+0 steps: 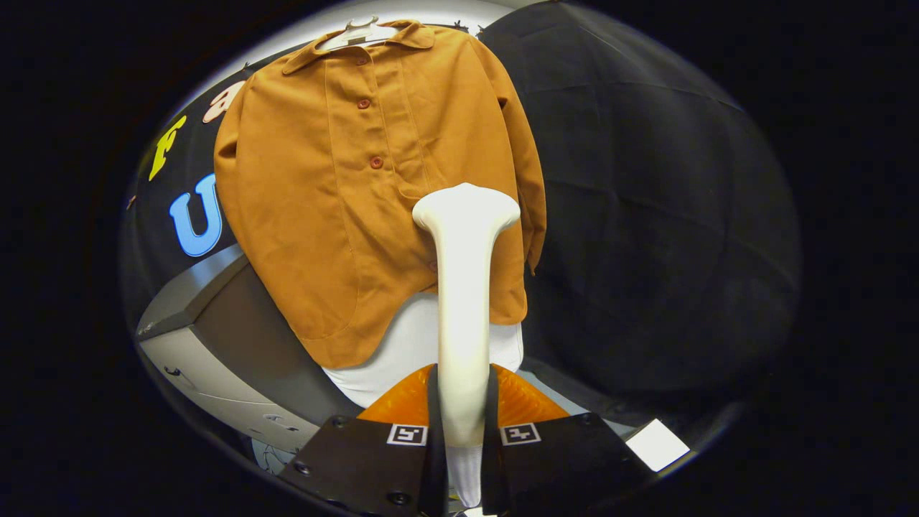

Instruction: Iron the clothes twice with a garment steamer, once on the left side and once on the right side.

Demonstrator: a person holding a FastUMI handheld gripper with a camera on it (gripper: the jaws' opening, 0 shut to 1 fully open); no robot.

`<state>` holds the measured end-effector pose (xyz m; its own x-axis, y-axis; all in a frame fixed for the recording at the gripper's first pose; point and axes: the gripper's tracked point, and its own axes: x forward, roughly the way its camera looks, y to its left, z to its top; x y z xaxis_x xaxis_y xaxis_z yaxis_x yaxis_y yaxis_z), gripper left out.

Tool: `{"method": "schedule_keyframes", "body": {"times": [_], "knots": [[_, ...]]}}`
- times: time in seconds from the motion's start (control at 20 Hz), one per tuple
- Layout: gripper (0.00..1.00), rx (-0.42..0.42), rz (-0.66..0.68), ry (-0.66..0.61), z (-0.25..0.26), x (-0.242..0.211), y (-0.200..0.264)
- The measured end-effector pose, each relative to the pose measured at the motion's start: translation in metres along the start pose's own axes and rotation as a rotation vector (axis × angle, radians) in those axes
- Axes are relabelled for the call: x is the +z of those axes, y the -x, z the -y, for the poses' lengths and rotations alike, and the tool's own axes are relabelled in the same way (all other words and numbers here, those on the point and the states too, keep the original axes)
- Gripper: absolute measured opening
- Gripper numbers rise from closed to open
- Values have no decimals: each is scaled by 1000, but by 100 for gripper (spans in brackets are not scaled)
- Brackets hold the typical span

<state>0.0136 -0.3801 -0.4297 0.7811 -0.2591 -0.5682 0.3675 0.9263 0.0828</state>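
The steamer (pixel 465 287) stands up between the fingers of the claw (pixel 464 420), its pale handle pinched from both sides low down and its flared head rising straight ahead of the fingertips. The head sits in front of the lower half of the shirt (pixel 373 187), over the panel on the far side of the button row from the blue letter. Whether the head touches the cloth or hangs just off it cannot be told from this angle.

The shirt is orange-brown, buttoned, and hangs on a hanger (pixel 357 32) beyond and above the claw. Its hem falls to about halfway up the steamer's handle. Below the hem a white cloth (pixel 402 352) shows, hanging just ahead of the fingers.

Behind everything is the booth's black wall. Off to the claw's left and lower down is a grey cabinet (pixel 215 337) with pale drawer fronts. Near the claw on its right lies a small white card (pixel 657 444).

Judging by the pose, one side's pass is in hand, with the head low on that panel; how much of the task is done cannot be read here. The next move calls for keeping the grip firm so the handle does not twist, holding the head flat to the fabric, and running it along the panel's length without snagging the button strip or pushing the shirt into a swing on its hanger. The other side then needs the same stroke.
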Motion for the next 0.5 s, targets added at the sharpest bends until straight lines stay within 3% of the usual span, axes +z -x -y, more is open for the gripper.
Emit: {"method": "schedule_keyframes", "body": {"times": [0.5], "knots": [[22,-32,-60,-57,-19,-50,52]]}}
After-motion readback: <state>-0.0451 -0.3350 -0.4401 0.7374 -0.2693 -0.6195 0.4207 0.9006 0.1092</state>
